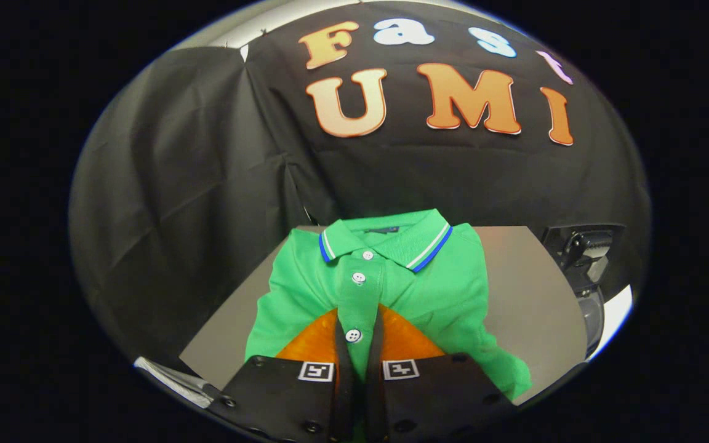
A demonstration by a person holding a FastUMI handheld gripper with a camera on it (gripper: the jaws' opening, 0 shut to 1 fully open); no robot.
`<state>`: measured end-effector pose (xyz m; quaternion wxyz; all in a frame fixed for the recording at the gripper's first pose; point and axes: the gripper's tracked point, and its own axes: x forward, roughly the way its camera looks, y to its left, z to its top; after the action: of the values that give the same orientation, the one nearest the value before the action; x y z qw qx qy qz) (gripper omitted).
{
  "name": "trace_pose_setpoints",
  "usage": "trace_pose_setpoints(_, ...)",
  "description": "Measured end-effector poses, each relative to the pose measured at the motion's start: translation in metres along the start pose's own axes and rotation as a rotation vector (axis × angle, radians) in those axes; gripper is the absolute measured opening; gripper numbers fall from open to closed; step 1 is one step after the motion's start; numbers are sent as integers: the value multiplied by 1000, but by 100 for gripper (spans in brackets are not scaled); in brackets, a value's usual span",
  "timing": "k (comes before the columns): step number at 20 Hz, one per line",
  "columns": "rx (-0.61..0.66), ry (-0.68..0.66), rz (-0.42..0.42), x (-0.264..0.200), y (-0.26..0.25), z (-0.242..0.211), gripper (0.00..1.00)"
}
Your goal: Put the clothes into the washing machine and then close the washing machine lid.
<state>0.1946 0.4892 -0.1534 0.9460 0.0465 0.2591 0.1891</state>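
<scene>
A green polo shirt [447,289] with a blue-and-white striped collar [429,248] lies folded on a grey table [530,289], collar pointing away from me. My gripper [358,312] sits low over the shirt's front. Its two fingers stand close together on either side of the button placket, and a strip of green cloth with a white button [353,335] is pinched between them. The fingers look shut on the shirt. The shirt's lower part is hidden under the gripper body.
Past the table's right edge stands a dark device [583,249] with a grey rounded part [593,317] below it; I cannot tell what it is. Black cloth walls close the booth behind and to the left of the table.
</scene>
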Motion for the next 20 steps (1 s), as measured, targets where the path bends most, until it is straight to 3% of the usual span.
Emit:
trace_pose_setpoints(4, 59, -128, 61, -9, -2, 24, 15)
trace_pose_setpoints(9, -17, -297, 130, -46, 6, 62, 15)
trace_pose_setpoints(15, -11, -384, 170, -99, 1, 90, 15)
trace_pose_setpoints(20, -46, -460, 196, -156, -39, 118, 15)
